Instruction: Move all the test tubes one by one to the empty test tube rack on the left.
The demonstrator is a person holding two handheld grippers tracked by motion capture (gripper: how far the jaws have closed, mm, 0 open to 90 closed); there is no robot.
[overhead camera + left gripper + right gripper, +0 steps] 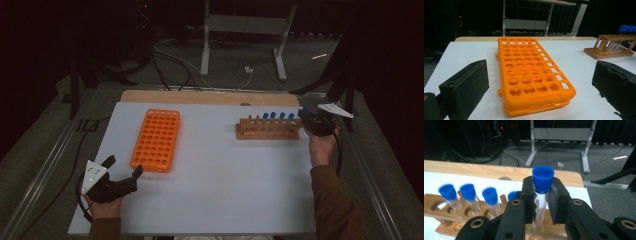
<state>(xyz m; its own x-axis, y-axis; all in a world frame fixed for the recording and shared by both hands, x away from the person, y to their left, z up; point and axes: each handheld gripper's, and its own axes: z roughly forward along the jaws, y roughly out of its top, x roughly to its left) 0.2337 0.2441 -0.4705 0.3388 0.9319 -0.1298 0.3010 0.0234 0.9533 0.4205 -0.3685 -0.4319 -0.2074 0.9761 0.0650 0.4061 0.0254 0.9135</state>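
A: From the high view, where is everything?

B: The orange rack (156,140) lies on the white table (220,180) at about nine o'clock from the table's middle. The wooden stand (269,128) with blue-capped tubes sits at about two o'clock. The left tool (122,172) rests near the table's seven o'clock corner, its jaws apart with nothing between them. The right tool (303,114) is at the stand's three o'clock end, just beside it.

A: And the left gripper view?

B: The two black jaws stand wide apart at the bottom corners, with the orange rack (529,72) on the table ahead between them, untouched. The wooden stand (610,48) is far off at two o'clock.

A: The right gripper view?

B: The right tool (541,202) is clamped on a blue-capped tube (542,195), which stands upright between the pads, its cap above them. Four more capped tubes sit in the stand (439,216) at nine o'clock.
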